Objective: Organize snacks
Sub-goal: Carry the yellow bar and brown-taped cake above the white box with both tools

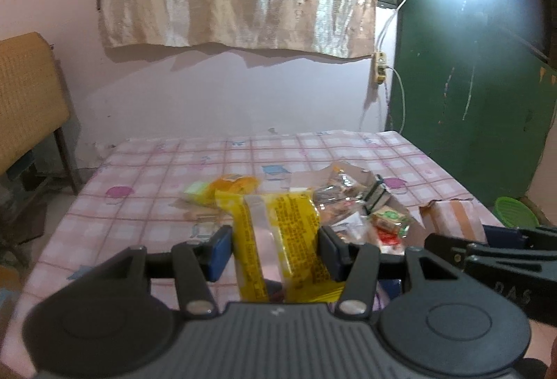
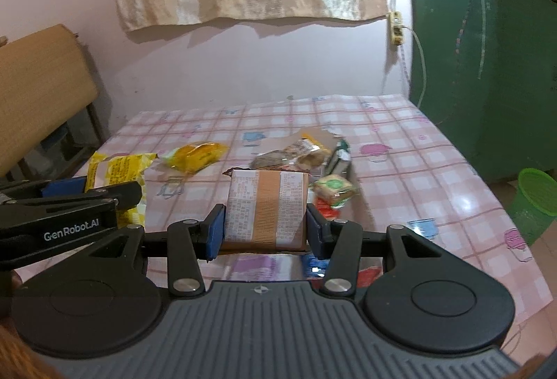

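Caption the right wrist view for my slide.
Right gripper holds an orange-striped packet above the checked table; more snacks behind.

Each of the two hand-held tools has a dark grey body with raised ribs running lengthwise and a small compass-like mark at the front centre. On either side sits a round black disc with a shallower circle pressed into it. From these, black angular links with triangular cut-outs reach forward, pinned by shiny silver rivets. The left tongs point(image 1: 275, 253) and the right tongs point(image 2: 265, 230) both end in blue rectangular pads on black carriers. In the right wrist view, the left tool's black side bears white lettering, "GenRobot.AI"
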Demonstrator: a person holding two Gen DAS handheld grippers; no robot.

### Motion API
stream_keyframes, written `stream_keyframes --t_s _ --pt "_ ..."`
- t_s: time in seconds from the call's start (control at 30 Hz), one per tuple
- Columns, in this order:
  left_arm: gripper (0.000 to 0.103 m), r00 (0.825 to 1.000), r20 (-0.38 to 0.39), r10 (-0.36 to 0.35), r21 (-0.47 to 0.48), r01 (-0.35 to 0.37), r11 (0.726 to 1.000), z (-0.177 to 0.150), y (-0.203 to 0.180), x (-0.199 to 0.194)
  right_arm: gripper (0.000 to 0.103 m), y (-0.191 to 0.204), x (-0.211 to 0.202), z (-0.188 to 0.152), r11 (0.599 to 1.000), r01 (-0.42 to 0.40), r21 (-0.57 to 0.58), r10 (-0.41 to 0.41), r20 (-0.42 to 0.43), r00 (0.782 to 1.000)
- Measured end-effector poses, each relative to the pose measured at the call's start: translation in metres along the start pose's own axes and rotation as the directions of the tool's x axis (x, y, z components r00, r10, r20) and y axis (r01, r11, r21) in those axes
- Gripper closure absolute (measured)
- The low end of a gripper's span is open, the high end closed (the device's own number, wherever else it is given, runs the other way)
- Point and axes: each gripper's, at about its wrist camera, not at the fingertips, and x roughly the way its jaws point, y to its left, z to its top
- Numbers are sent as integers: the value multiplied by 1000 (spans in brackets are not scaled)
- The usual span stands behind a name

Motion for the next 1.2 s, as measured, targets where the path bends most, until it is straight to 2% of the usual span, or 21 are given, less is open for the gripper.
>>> stream_keyframes --t_s 0.43,1.2 --pt "50 997 -14 -69 23 70 997 6 -31 17 43 -38 -17 -7 995 80 64 -81 12 997" --pt "50 993 -68 -98 54 102 993 -1 -56 46 43 -47 14 -8 993 81 81 -78 -41 996"
